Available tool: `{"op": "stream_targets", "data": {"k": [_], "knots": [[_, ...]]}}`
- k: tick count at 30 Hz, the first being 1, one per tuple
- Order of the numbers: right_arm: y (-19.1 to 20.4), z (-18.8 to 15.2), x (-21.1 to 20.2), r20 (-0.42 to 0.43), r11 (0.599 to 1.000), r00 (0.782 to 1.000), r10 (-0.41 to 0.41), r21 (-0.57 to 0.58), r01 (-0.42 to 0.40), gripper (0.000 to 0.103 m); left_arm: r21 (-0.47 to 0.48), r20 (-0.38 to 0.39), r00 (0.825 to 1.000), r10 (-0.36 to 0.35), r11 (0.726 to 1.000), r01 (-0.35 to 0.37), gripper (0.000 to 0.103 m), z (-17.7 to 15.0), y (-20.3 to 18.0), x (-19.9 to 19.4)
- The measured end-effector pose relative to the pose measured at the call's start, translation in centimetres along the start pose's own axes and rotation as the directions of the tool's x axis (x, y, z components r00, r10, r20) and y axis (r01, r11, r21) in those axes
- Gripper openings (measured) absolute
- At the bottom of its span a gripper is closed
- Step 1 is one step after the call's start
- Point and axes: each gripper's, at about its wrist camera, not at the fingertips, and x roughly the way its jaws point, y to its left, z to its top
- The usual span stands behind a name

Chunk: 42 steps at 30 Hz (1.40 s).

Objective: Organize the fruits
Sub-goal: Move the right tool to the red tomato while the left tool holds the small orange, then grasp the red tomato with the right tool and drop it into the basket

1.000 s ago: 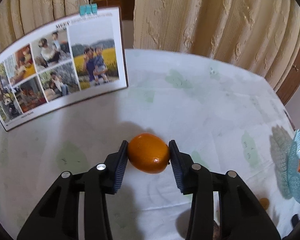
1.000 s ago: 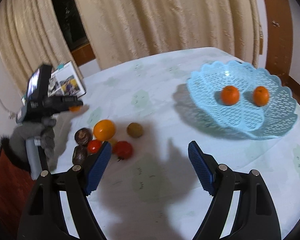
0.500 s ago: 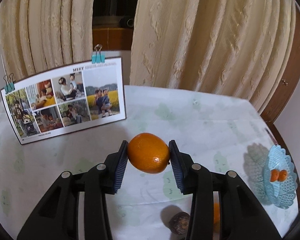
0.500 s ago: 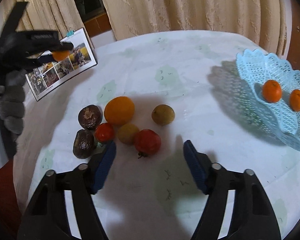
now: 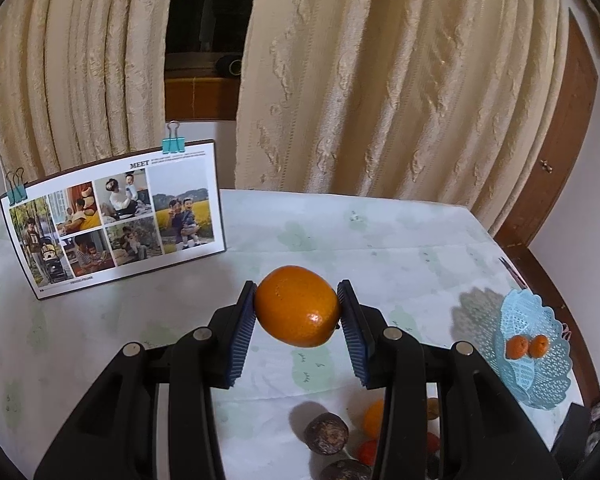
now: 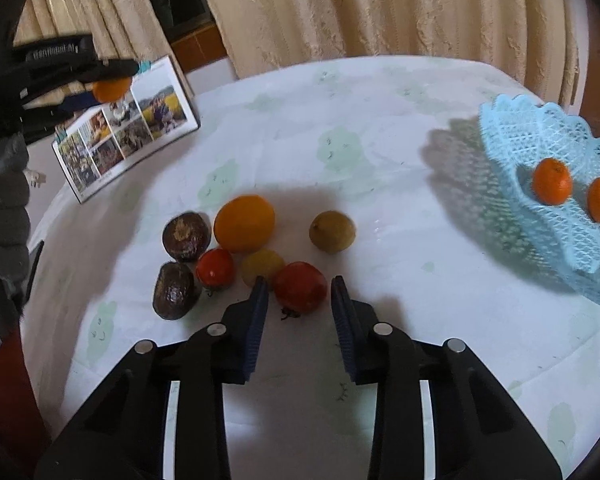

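My left gripper (image 5: 297, 308) is shut on an orange (image 5: 297, 305) and holds it high above the table; it also shows in the right wrist view (image 6: 110, 89) at the upper left. My right gripper (image 6: 299, 292) is open, its fingertips on either side of a red pomegranate (image 6: 300, 287) on the table, not touching it. Behind that lie a large orange (image 6: 244, 223), a yellow fruit (image 6: 262, 265), a red tomato (image 6: 215, 268), two dark brown fruits (image 6: 185, 237) and a greenish-yellow fruit (image 6: 332, 231). A blue lattice basket (image 6: 512, 128) at the right holds two small oranges (image 6: 552, 181).
A photo board (image 5: 112, 220) held with clips stands at the table's back left. Cream curtains (image 5: 380, 80) hang behind the table. The table carries a white cloth (image 6: 340, 120) with pale green prints. The basket also shows in the left wrist view (image 5: 540, 384) at the far right.
My left gripper has lifted the orange higher above the table. My right gripper has moved left and down to the fruit pile and narrowed around the pomegranate.
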Motion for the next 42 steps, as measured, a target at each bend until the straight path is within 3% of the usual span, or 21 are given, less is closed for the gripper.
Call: {"op": "stream_targets", "data": {"k": [6, 13, 28, 32, 42], "knots": [[-0.8, 0.5, -2.4, 0.056, 1.000, 0.998, 0.000, 0.022, -0.001, 0.034, 0.009, 0.000, 1.000, -0.028, 1.000, 0.028, 0.042, 0.0, -0.7, -0.4], [0.5, 0.0, 0.3, -0.014, 1.000, 1.000, 0.005, -0.024, -0.005, 0.035, -0.007, 0.016, 0.999, -0.029, 1.000, 0.029, 0.042, 0.3, 0.0, -1.0], [-0.2, 0.1, 1.8, -0.044, 0.999, 0.998, 0.038, 0.011, -0.038, 0.037, -0.059, 0.056, 0.998, -0.031, 0.998, 0.034, 0.042, 1.6, 2.5, -2.4], [0.1, 0.1, 1.8, -0.049, 0.999, 0.998, 0.043, 0.001, -0.043, 0.028, -0.074, 0.058, 0.998, -0.024, 0.997, 0.029, 0.042, 1.7, 3.0, -2.5], [-0.1, 0.4, -1.4, 0.035, 0.999, 0.999, 0.033, 0.020, -0.033, 0.028, -0.038, 0.047, 0.998, -0.038, 0.998, 0.040, 0.042, 1.2, 1.7, -2.3]]}}
